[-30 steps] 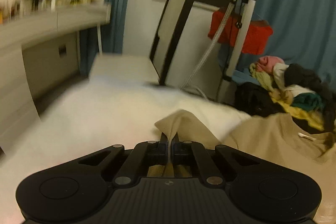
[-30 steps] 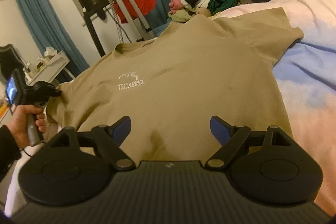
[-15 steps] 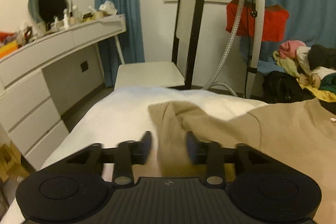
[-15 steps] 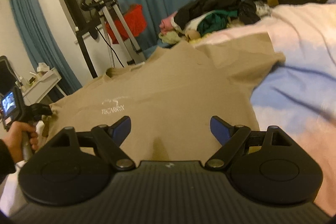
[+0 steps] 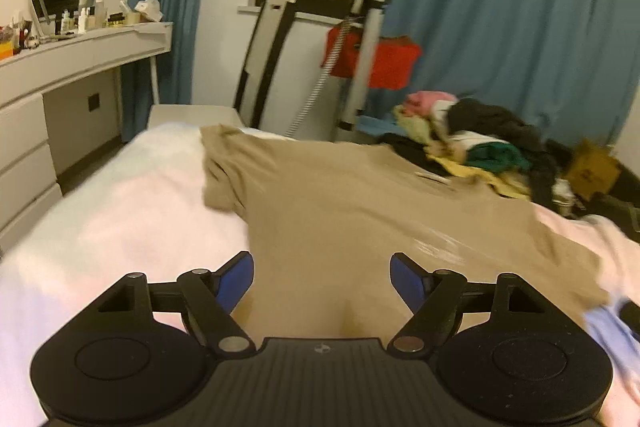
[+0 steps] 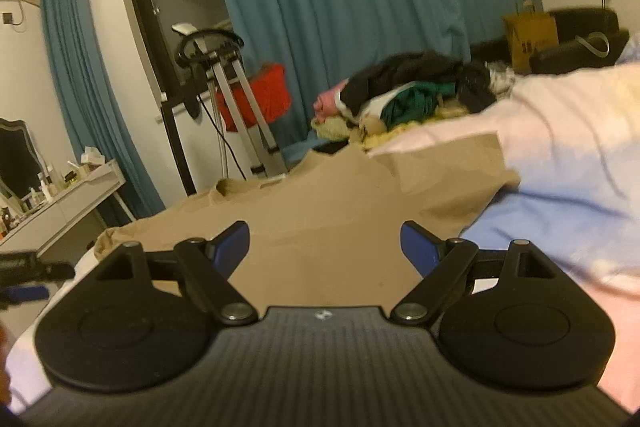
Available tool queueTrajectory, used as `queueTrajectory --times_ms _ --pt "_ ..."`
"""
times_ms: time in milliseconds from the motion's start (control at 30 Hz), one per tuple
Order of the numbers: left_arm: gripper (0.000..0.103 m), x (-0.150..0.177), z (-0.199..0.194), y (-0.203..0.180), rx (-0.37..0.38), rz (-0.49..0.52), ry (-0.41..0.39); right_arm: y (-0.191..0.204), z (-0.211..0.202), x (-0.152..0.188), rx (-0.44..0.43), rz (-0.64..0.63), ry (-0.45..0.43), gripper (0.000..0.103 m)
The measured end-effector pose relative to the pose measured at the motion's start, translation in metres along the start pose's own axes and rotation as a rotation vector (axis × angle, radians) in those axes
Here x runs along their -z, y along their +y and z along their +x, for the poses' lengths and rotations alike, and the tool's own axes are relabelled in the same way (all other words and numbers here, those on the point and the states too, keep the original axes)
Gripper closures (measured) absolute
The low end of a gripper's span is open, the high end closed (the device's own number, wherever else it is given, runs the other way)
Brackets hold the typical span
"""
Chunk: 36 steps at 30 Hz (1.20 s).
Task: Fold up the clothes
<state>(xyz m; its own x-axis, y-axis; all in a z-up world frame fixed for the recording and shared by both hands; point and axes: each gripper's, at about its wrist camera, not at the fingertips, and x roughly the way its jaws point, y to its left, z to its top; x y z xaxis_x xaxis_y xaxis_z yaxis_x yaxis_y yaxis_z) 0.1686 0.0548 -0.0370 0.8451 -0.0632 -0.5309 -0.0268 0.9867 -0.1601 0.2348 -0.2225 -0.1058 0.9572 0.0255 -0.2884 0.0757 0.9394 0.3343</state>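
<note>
Shirt (image 5: pixel 360 211): spread flat on the bed (image 5: pixel 120 211), one sleeve rumpled.
Left gripper (image 5: pixel 322 281): jaws just opened, nothing between them.
Right gripper (image 6: pixel 324 247): jaws wide, empty.
Next: sleeve should be smoothed, then edges pinched evenly before the fold is made.

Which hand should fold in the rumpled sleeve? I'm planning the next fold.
Probably the left. The left tongs stand open on the beige cotton T-shirt's side with the rumpled sleeve; the right tongs sit nearer the other sleeve.
</note>
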Motion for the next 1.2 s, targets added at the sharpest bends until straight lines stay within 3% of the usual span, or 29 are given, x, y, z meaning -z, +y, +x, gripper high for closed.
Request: queueTrajectory --times_ms 233,600,700,933,1067,1200 --pt "0.021 0.055 -0.052 -0.034 0.058 0.100 0.002 -0.003 -0.028 -0.001 -0.008 -0.017 -0.038 0.018" --pt "0.014 0.090 -0.048 -0.048 0.097 0.167 0.058 -0.052 -0.008 -0.009 -0.027 0.200 0.026 0.018" --pt "0.010 0.094 -0.043 -0.050 0.107 0.184 0.060 -0.086 0.005 -0.015 -0.046 0.337 0.017 0.018" --pt "0.009 0.099 -0.026 -0.044 0.118 0.150 0.098 -0.198 0.051 0.007 -0.081 0.928 -0.029 0.018" --pt "0.009 0.100 -0.013 -0.044 0.134 0.139 0.102 -0.218 0.080 0.023 -0.107 1.037 -0.033 0.018" --pt "0.009 0.097 0.004 -0.044 0.146 0.109 0.102 -0.218 0.118 0.025 -0.113 1.036 -0.004 0.019"
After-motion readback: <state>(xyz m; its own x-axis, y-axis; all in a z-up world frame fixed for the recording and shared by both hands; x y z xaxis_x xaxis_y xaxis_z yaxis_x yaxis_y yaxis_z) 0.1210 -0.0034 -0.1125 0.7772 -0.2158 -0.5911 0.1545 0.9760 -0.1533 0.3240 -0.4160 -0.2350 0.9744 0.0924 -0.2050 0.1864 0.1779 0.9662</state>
